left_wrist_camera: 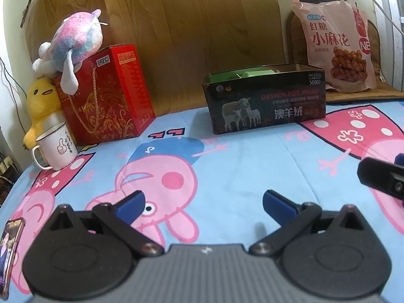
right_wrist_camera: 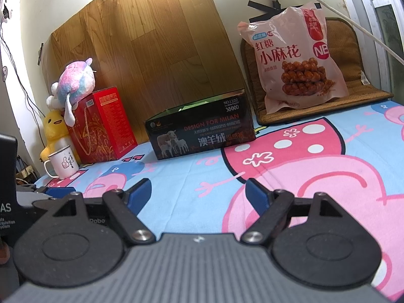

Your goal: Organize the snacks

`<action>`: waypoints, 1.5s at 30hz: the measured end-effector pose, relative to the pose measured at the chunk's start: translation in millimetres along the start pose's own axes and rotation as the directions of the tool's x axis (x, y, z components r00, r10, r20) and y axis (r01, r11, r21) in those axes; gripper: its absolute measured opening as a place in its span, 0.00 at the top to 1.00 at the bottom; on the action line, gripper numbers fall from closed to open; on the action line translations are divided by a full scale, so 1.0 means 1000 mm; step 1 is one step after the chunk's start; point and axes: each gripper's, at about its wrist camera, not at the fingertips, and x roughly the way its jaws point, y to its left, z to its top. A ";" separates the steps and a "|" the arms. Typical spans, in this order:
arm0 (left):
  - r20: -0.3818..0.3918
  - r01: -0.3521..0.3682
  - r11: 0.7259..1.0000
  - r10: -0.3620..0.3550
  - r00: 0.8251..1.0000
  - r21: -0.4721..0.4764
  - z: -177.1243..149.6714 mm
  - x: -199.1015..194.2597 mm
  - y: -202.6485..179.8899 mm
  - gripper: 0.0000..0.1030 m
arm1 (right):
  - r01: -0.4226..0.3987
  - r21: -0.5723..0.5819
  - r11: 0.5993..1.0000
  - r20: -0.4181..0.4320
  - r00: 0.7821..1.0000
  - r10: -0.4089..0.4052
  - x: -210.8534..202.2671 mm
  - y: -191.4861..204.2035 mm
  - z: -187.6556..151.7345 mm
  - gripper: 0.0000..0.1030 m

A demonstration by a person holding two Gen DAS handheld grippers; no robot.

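A pink snack bag (left_wrist_camera: 335,43) (right_wrist_camera: 293,60) with fried twists printed on it leans upright at the back right, on a brown mat. A black open-top box (left_wrist_camera: 265,103) (right_wrist_camera: 202,131) printed with sheep stands mid-back on the cartoon sheet; green packets (left_wrist_camera: 242,73) show inside it. My left gripper (left_wrist_camera: 204,203) hovers open over the sheet, nothing between its blue fingers. My right gripper (right_wrist_camera: 198,193) is likewise open and empty, well short of the box. Part of the right gripper (left_wrist_camera: 381,176) shows at the right edge of the left wrist view.
A red gift box (left_wrist_camera: 108,93) (right_wrist_camera: 101,126) with plush toys (left_wrist_camera: 73,43) on and beside it stands at the back left, next to a white enamel mug (left_wrist_camera: 56,149) (right_wrist_camera: 63,161). A phone (left_wrist_camera: 10,250) lies at the near left. A wood-pattern board (left_wrist_camera: 161,25) backs the scene.
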 end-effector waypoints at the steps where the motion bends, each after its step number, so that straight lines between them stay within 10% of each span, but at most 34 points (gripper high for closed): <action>1: -0.003 0.002 1.000 -0.002 1.000 -0.001 0.000 0.000 0.000 0.00 | 0.001 0.001 1.000 0.001 1.000 -0.001 0.000 0.000 0.000 0.19; 45: -0.038 0.010 1.000 -0.010 0.999 -0.007 -0.002 0.005 0.000 0.00 | 0.000 0.004 1.000 0.003 1.000 0.000 -0.001 -0.001 0.000 0.19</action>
